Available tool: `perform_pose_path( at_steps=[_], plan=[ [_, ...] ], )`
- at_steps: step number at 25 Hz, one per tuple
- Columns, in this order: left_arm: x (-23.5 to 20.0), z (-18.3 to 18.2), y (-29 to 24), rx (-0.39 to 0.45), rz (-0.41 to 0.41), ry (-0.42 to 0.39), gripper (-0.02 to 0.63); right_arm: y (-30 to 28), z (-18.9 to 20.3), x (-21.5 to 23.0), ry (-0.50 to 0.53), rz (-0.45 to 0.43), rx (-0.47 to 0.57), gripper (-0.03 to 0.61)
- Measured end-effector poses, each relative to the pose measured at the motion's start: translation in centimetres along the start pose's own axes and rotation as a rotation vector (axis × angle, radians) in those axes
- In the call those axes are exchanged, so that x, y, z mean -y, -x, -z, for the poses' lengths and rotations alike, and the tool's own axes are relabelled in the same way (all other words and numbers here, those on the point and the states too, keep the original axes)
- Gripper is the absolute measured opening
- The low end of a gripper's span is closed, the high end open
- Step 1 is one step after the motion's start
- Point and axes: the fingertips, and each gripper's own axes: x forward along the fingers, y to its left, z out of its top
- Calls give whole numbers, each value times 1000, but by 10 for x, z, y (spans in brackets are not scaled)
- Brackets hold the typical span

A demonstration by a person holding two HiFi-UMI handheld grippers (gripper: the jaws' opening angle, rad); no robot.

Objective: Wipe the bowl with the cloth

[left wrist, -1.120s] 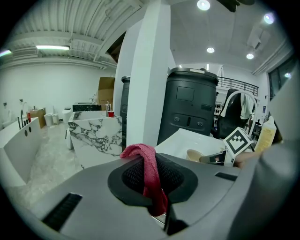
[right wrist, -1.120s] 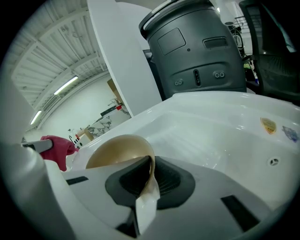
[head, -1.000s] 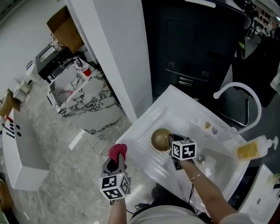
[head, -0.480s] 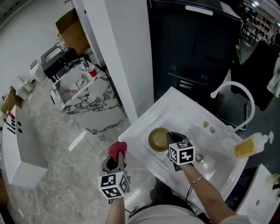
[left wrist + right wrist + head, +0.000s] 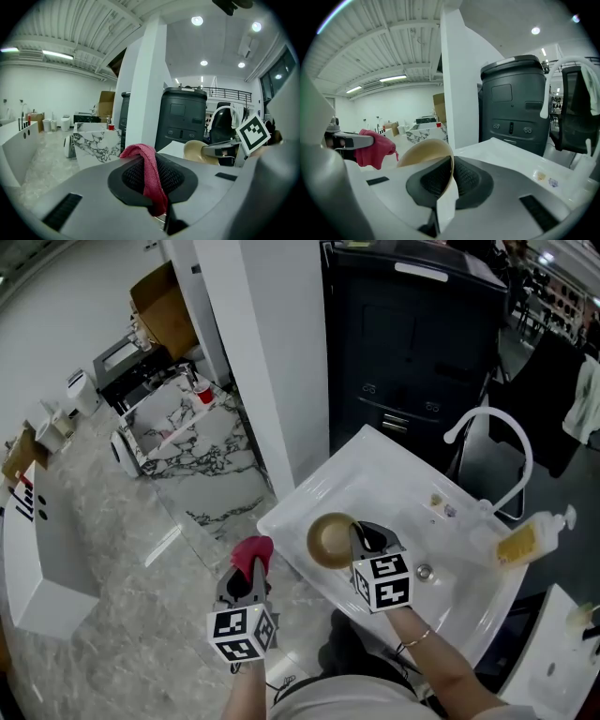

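Two claws, left claw (image 5: 246, 585) pinching red cloth (image 5: 251, 555), right claw (image 5: 362, 538) pinching tan bowl (image 5: 325, 538) rim, bowl partly hidden behind it

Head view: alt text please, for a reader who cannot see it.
Seen from above, the right hand-held gripper grips a tan bowl by its rim above a white sink, while the left hand-held gripper holds a red cloth apart from it.

No legible text or labels
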Motion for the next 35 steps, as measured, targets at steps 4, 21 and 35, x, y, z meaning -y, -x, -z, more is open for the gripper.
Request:
perform_pose_path(
  at_steps=[4, 21, 35],
  plan=[
    [1, -5, 17, 23, 9, 2, 44, 16, -8, -20, 40, -4, 31, 18],
    [84, -30, 57, -1, 327, -149, 44, 27, -27, -100, 188, -58, 56, 18],
    [71, 7, 20, -137, 321, -65, 44, 42, -11, -143, 295, -145, 22, 18]
  ],
)
